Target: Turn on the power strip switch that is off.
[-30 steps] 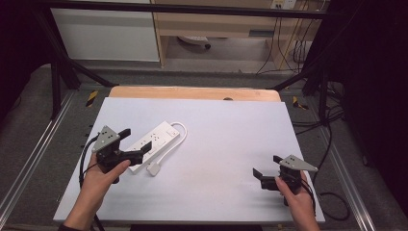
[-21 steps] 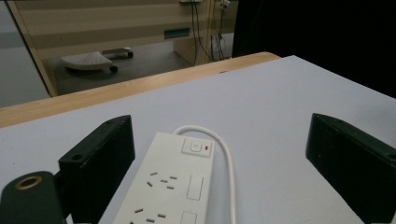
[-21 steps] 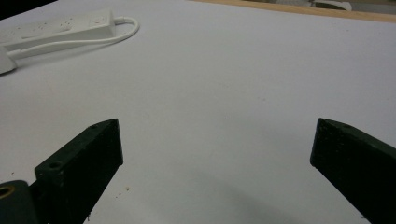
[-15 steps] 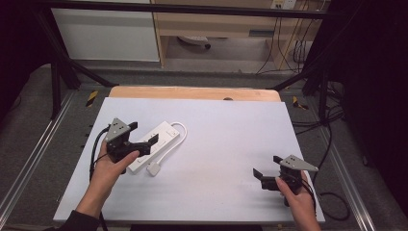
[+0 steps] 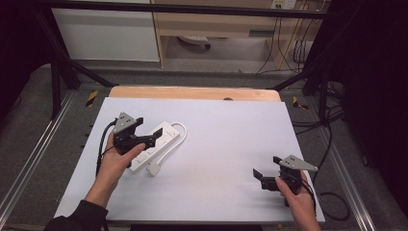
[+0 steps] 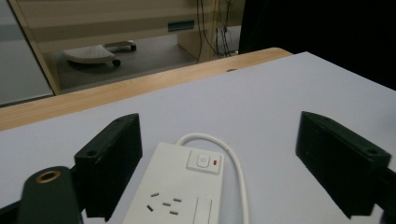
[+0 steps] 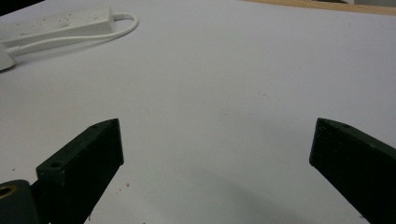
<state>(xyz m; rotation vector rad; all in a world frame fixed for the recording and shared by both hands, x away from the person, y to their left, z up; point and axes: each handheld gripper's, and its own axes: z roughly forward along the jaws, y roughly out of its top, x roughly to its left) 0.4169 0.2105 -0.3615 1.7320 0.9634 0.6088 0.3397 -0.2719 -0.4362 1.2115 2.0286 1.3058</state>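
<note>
— Left gripper (image 5: 144, 136)?
— Over the white power strip (image 5: 153, 146) at the table's (image 5: 226, 139) left; jaws wide, just been closing, strip between them, untouched.
— Right gripper (image 5: 262, 177)?
— Low at the near right corner, jaws wide apart, holding nothing.

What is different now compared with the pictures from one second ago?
The left gripper moved forward and right, over the white power strip; its fingers have just been closing a little, with the strip between them but not gripped. The right gripper, strip and plug stayed in place.
</note>
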